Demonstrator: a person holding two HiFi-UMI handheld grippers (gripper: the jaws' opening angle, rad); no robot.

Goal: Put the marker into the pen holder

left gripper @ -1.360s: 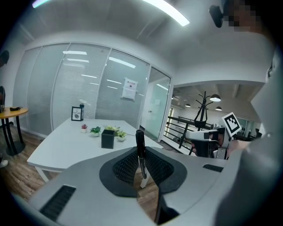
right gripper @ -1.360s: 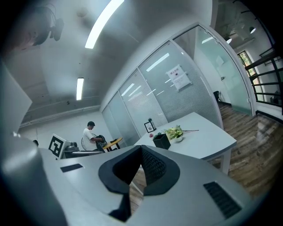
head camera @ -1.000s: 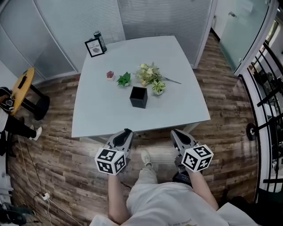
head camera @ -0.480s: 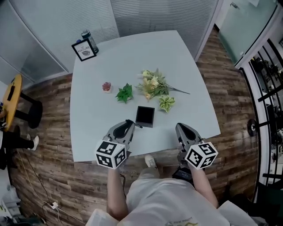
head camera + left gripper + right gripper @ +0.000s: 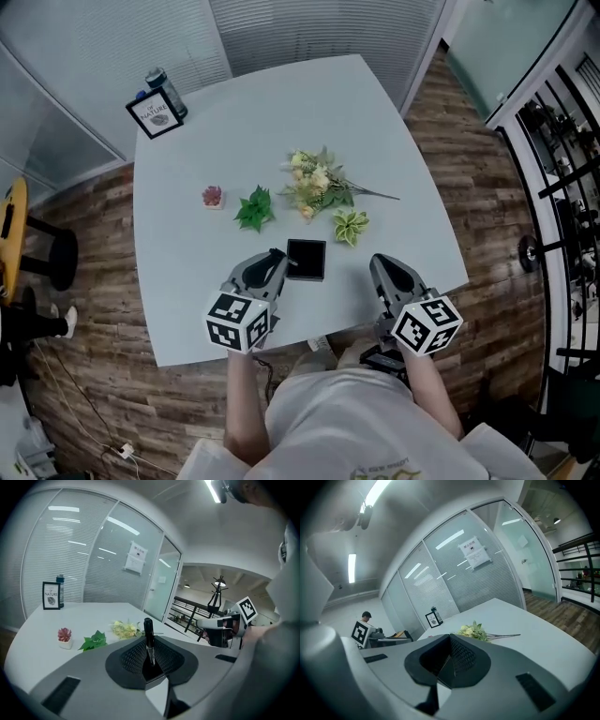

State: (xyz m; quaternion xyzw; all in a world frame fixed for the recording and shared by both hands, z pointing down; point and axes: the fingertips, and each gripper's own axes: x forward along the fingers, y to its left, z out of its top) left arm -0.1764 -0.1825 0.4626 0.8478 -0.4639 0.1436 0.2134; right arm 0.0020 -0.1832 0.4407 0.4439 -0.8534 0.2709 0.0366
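The pen holder [image 5: 307,260] is a black square cup standing on the white table [image 5: 187,281], near its front edge. My left gripper [image 5: 274,259] hovers just to the left of it, shut on a black marker [image 5: 282,257] whose tip points toward the holder's left rim. In the left gripper view the marker [image 5: 149,638] stands upright between the closed jaws. My right gripper [image 5: 382,264] is to the right of the holder, over the table's front edge, shut with nothing in it [image 5: 448,663].
Behind the holder lie a bunch of artificial flowers [image 5: 316,182], a variegated leaf sprig [image 5: 351,225], a green leaf sprig [image 5: 253,208] and a tiny pink potted plant [image 5: 213,196]. A framed sign [image 5: 156,113] and a bottle [image 5: 165,89] stand at the far left corner.
Both grippers have moved forward from in front of the table to over its front edge. The left one, still holding the marker, now sits beside the pen holder.
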